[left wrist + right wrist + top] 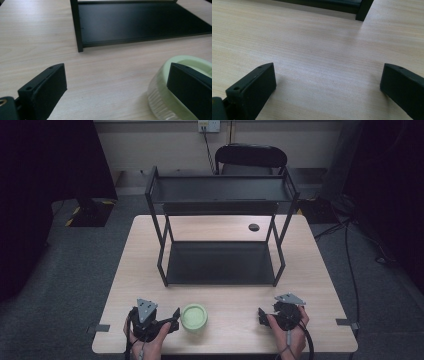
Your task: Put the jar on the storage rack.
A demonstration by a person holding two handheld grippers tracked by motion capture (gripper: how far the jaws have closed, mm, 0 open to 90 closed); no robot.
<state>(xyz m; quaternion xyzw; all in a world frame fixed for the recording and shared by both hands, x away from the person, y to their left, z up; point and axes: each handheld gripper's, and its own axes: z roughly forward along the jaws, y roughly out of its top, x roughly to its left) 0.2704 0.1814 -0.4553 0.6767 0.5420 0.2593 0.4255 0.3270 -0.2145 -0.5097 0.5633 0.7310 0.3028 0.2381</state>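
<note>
Oddly, the pale green cup (194, 316) bore no readable label (ribbed sides); left gripper (172, 319) and right gripper (262, 316) gaped, grasping nothing.

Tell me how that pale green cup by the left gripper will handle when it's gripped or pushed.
The green cup looks like thin, ribbed, translucent plastic, so it is probably light and may flex under a hard squeeze. It stands upright, low and wide on the table, so a push should slide it rather than tip it. The ribs may help the jaws of the left gripper hold.
</note>
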